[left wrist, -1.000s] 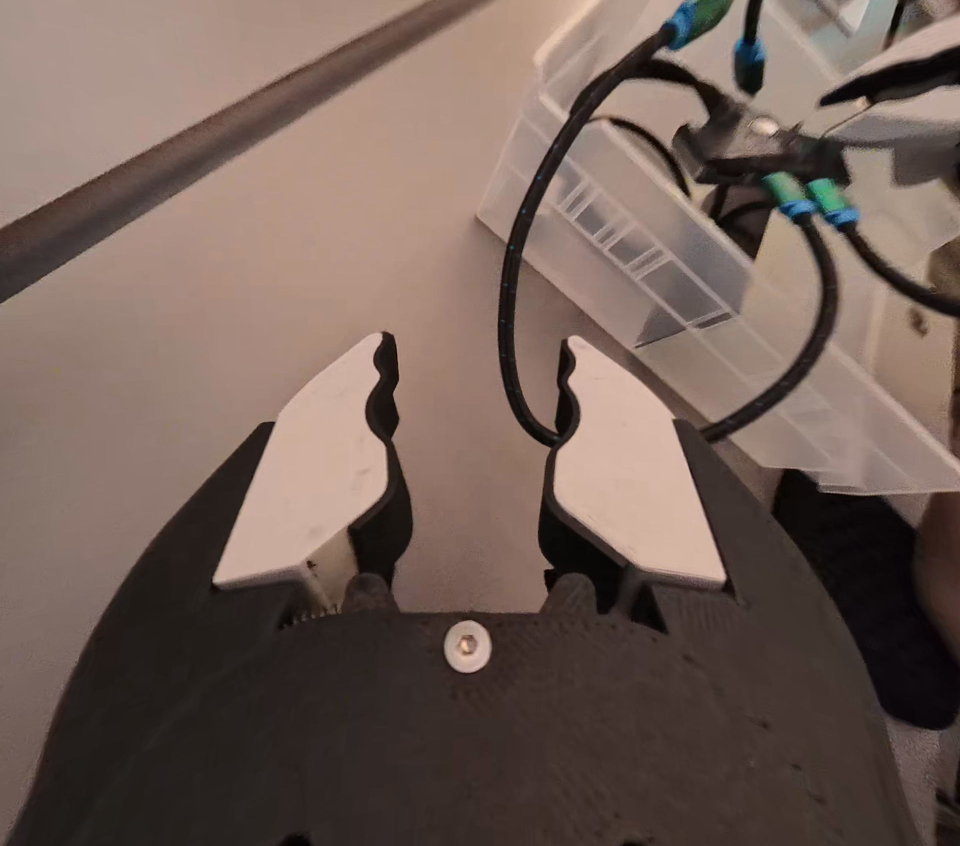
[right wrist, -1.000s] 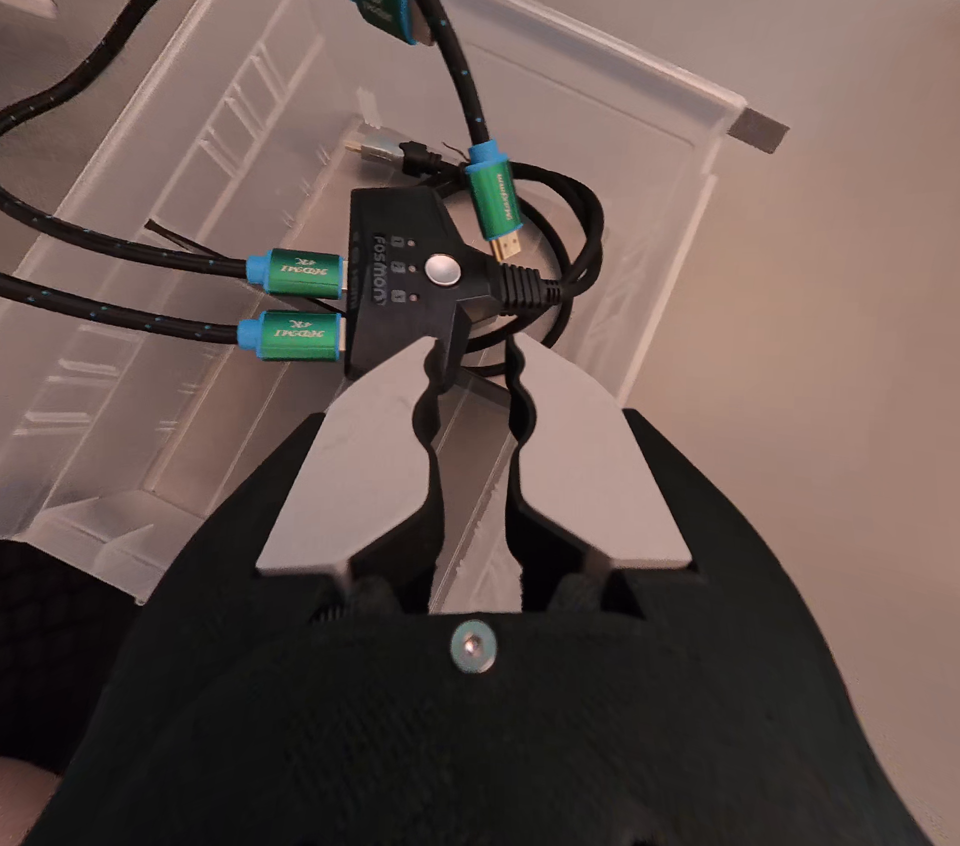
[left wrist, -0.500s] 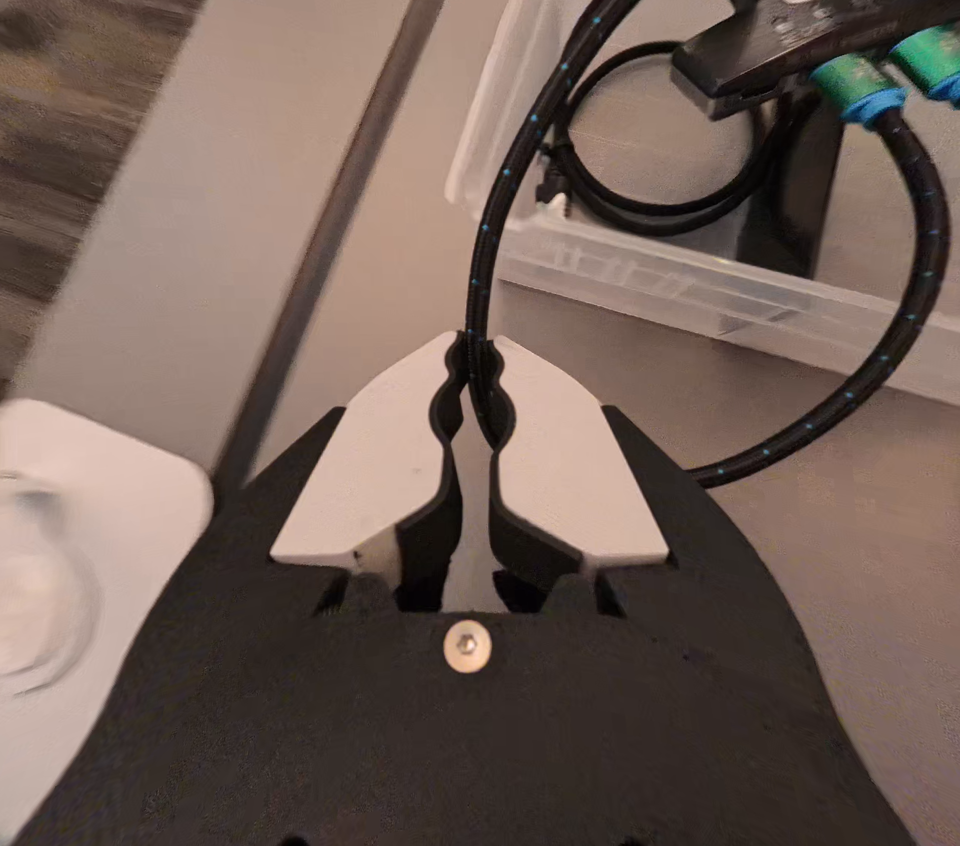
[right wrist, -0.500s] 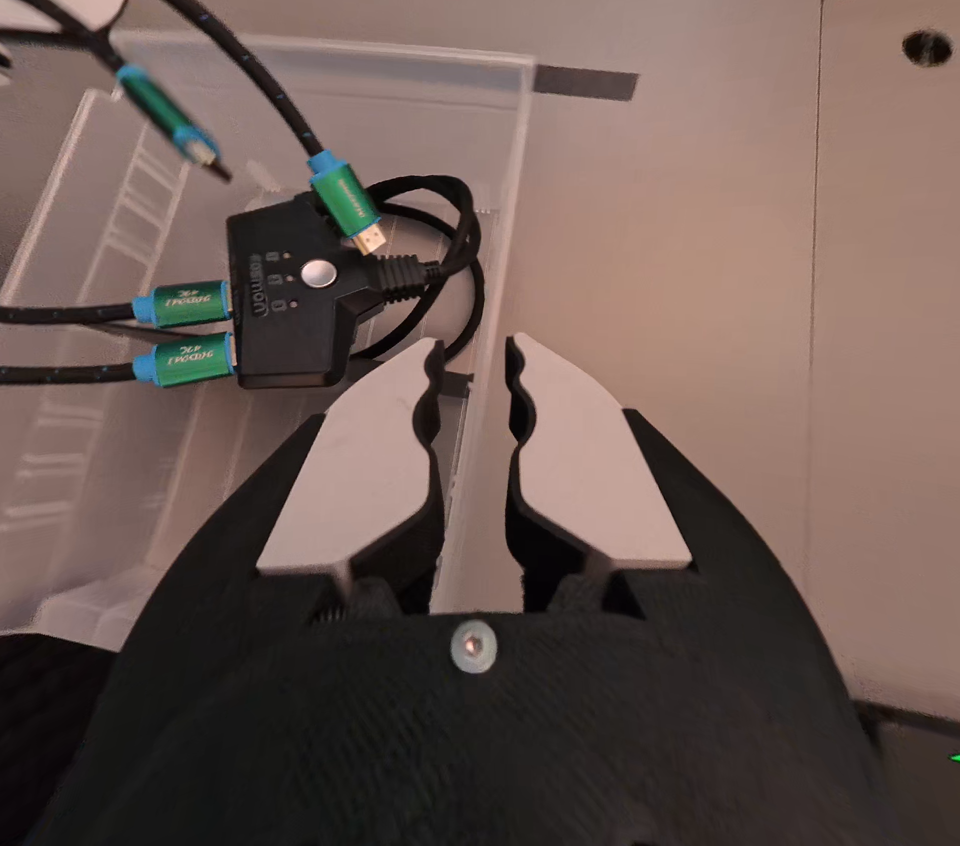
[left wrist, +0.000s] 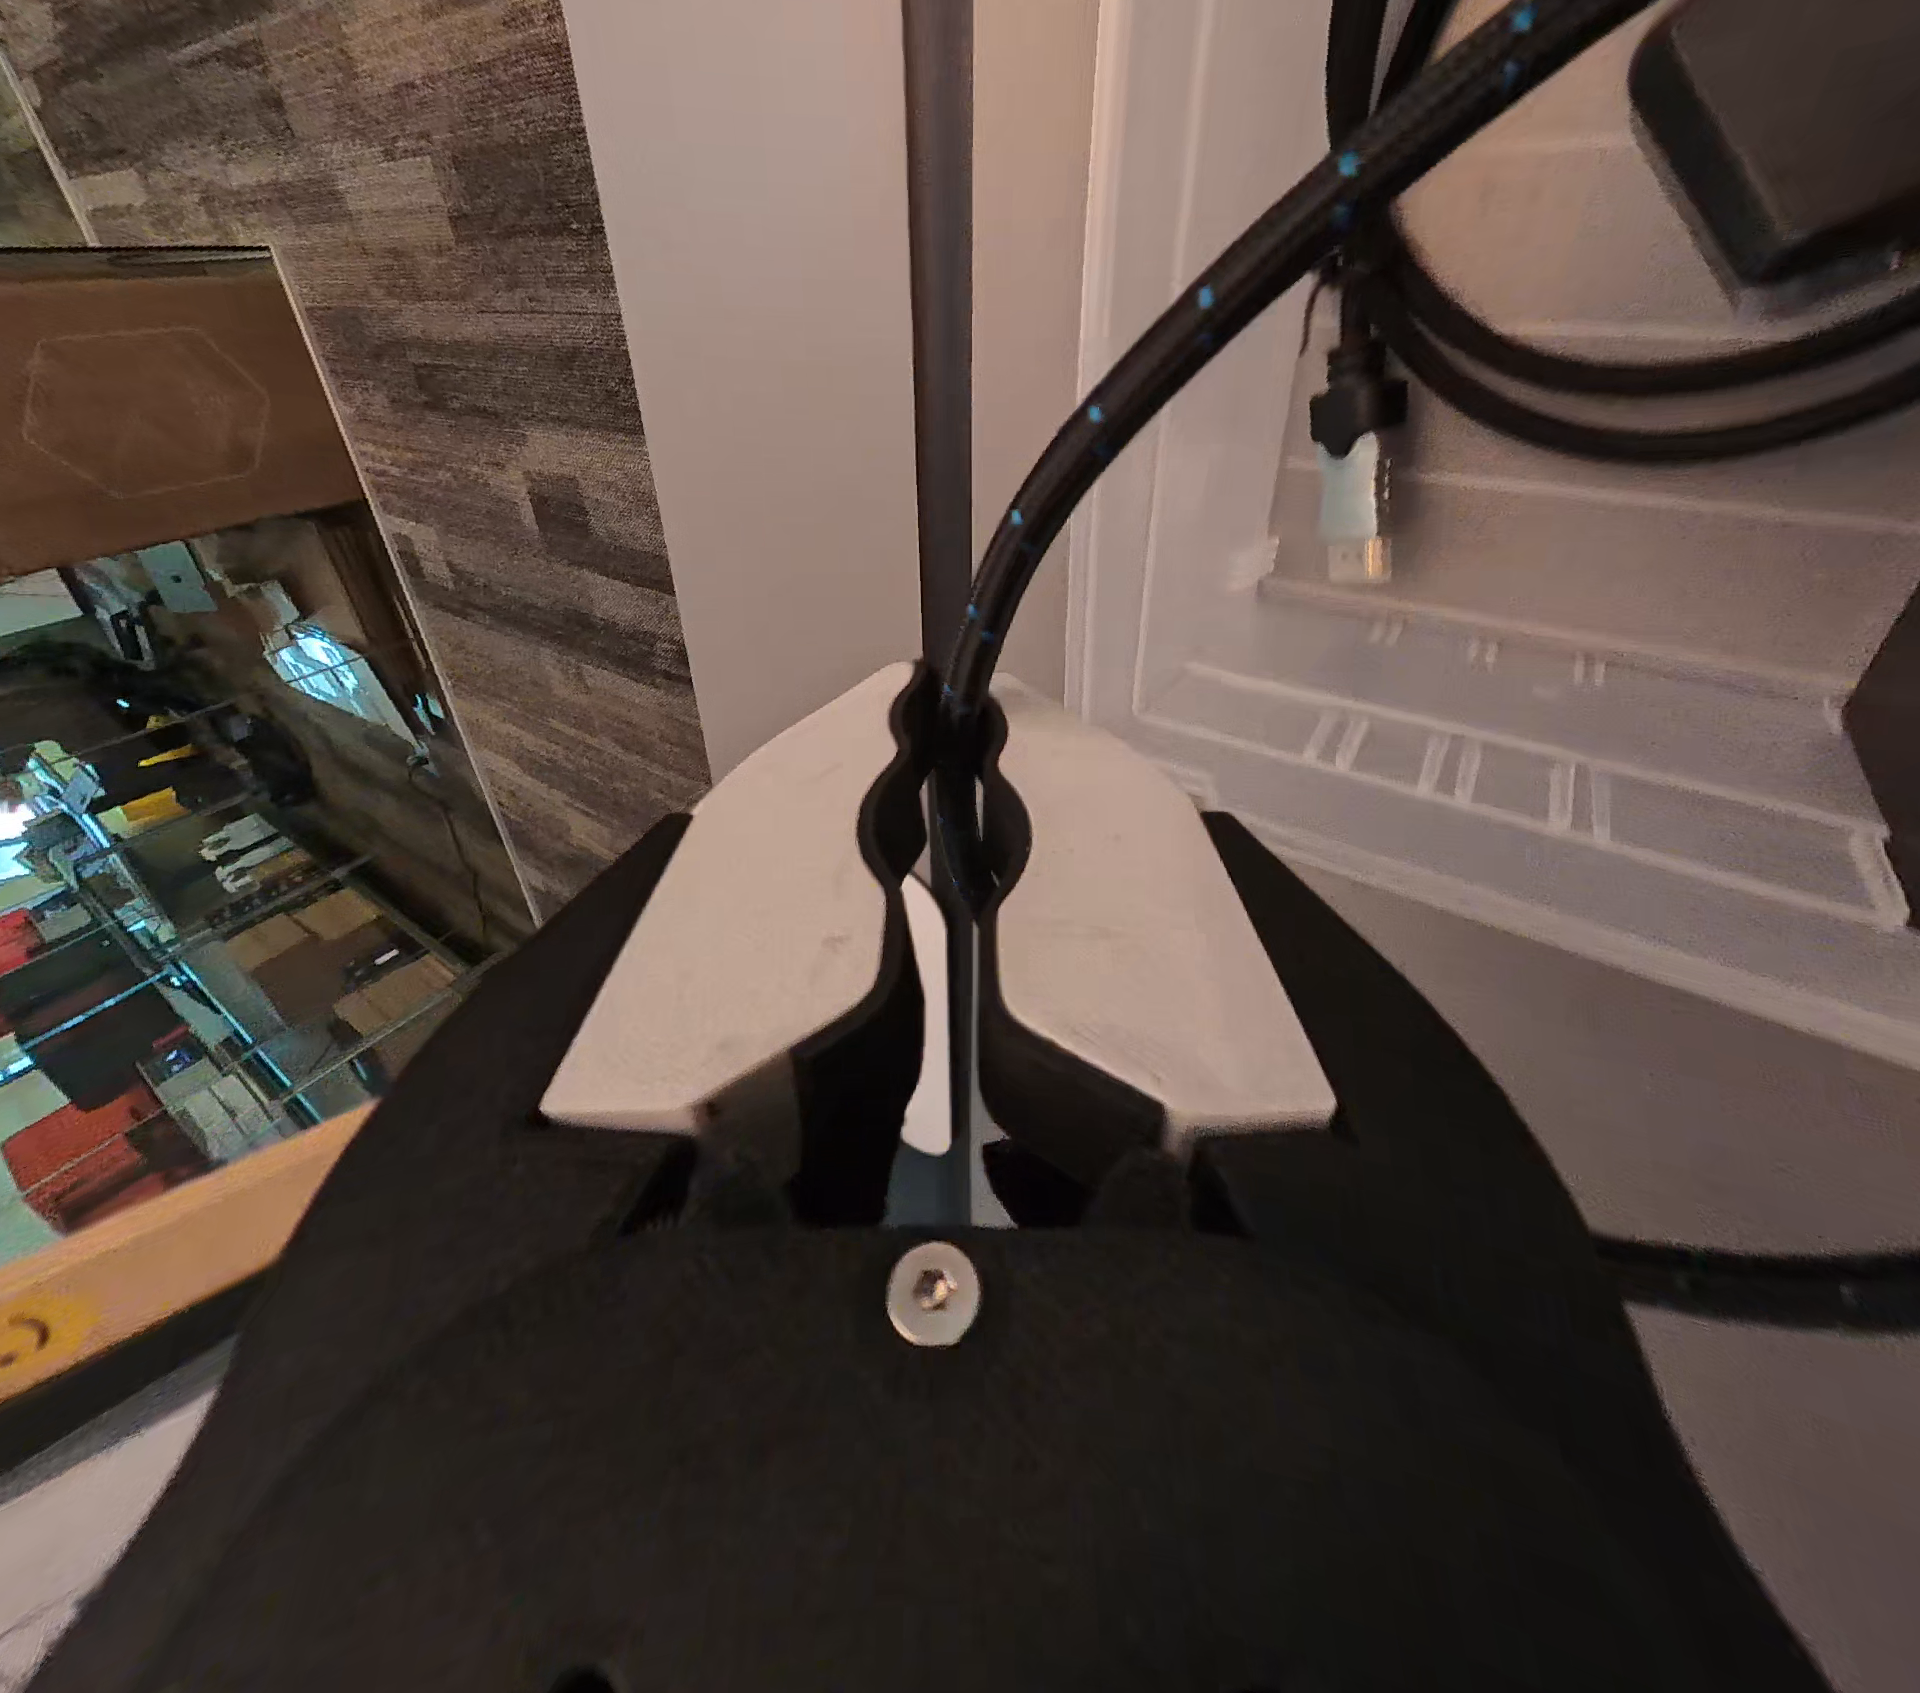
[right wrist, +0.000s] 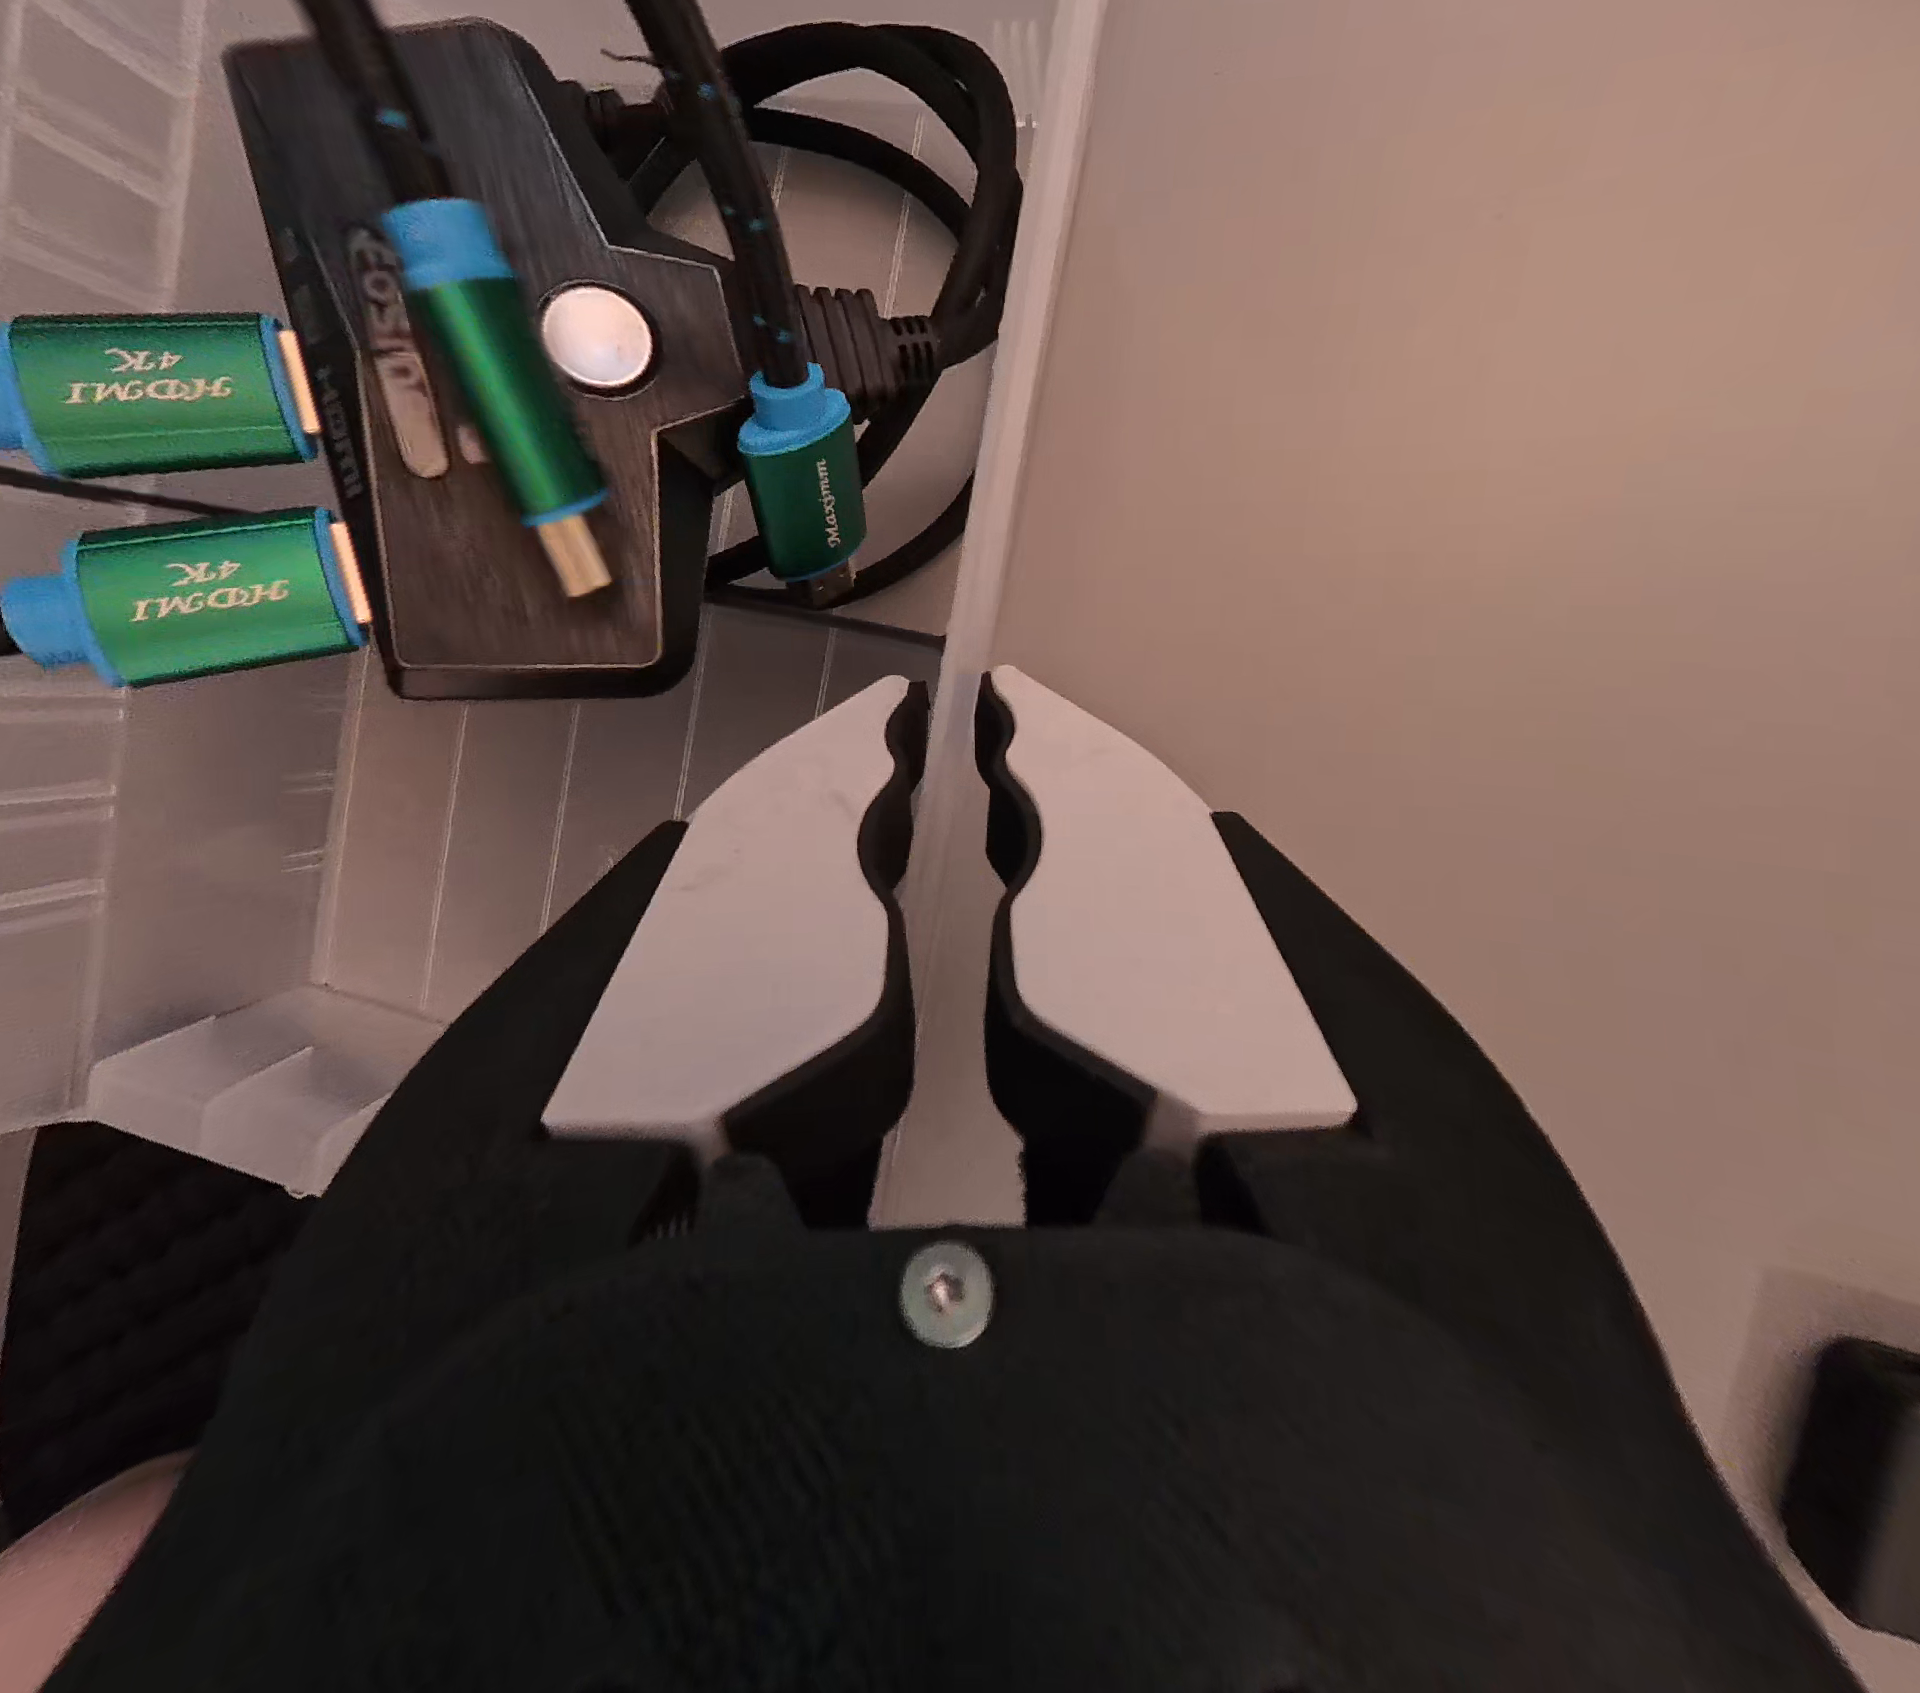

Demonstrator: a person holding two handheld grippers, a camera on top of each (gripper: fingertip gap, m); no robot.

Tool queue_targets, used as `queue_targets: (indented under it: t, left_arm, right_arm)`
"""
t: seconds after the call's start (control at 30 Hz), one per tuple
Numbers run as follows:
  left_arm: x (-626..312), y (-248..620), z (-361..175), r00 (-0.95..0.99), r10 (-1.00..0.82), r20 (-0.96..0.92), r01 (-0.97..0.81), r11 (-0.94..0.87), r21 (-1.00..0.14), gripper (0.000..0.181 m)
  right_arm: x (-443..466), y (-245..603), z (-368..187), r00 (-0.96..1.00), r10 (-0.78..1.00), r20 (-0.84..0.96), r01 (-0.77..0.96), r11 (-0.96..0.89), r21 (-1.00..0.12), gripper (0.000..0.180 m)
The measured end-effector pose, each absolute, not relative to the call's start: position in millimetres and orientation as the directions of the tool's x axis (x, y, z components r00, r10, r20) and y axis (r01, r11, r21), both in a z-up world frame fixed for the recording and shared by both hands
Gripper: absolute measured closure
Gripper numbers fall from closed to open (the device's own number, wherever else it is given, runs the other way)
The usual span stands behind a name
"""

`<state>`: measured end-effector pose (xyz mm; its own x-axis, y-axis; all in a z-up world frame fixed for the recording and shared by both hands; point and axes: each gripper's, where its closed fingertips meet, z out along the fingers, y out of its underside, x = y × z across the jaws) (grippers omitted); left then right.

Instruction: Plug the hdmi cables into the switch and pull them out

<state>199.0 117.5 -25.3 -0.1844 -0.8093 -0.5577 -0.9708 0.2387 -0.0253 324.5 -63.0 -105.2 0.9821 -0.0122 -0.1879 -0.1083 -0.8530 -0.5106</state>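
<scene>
The black HDMI switch (right wrist: 468, 604) lies in a clear plastic bin (right wrist: 208, 864), with two green plugs (right wrist: 156, 396) (right wrist: 208, 594) in its left side. Two loose green plugs (right wrist: 499, 386) (right wrist: 805, 490) hang over it on black braided cables. My right gripper (right wrist: 951, 698) is closed on the bin's right wall (right wrist: 1039, 189), just right of the switch. My left gripper (left wrist: 951, 708) is shut on a black braided cable (left wrist: 1091, 417) that arcs up into the bin (left wrist: 1455, 760). A corner of the switch (left wrist: 1787, 85) shows at upper right, and its silver pigtail plug (left wrist: 1351, 500) lies in the bin.
The bin stands on a pale table (right wrist: 1455, 396) with a grey strip (left wrist: 935, 189) along it. A cardboard box (left wrist: 156, 396) and carpet floor (left wrist: 364, 85) lie beyond the table edge at left. A black object (right wrist: 1870, 1487) sits at the right wrist view's lower right.
My left gripper closed on the braided cable and swung left. My right gripper let go of the switch, moved right to the bin wall and closed on it.
</scene>
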Motion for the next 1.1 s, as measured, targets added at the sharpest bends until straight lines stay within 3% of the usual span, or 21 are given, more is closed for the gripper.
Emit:
queue_targets:
  t: [0.23, 0.37, 0.5, 0.8, 0.9, 1.1]
  left_arm:
    - [215.1, 129.7, -57.4, -0.169, -0.791, -0.588, -0.977, 0.214, -0.007, 0.176]
    - [218.6, 138.0, -59.8, -0.207, -0.704, -0.68, -0.964, 0.266, 0.017, 0.177]
    - [221.8, 134.9, -59.0, -0.166, -0.718, -0.676, -0.96, 0.275, -0.057, 0.177]
    - [221.2, 133.8, -58.8, -0.146, -0.739, -0.658, -0.953, 0.283, -0.106, 0.177]
    - [223.2, 131.3, -58.7, -0.118, -0.767, -0.631, -0.951, 0.27, -0.151, 0.177]
    - [220.9, 132.7, -56.8, -0.1, -0.785, -0.611, -0.95, 0.258, -0.175, 0.175]
  right_arm:
    - [324.2, -61.4, -101.5, 0.978, -0.002, -0.207, -0.114, -0.839, -0.533, 0.168]
    - [330.7, -54.6, -59.2, 0.985, 0.016, -0.173, -0.11, -0.714, -0.692, 0.163]
    - [309.1, -41.2, -29.3, 0.975, 0.159, -0.156, -0.034, -0.586, -0.809, 0.165]
    - [304.2, -20.0, -63.4, 0.977, 0.175, -0.126, 0.025, -0.671, -0.741, 0.142]
    - [310.0, -23.8, -59.9, 0.984, 0.162, -0.076, 0.052, -0.667, -0.744, 0.165]
    - [302.4, -28.1, -49.9, 0.973, 0.168, -0.16, -0.007, -0.666, -0.746, 0.166]
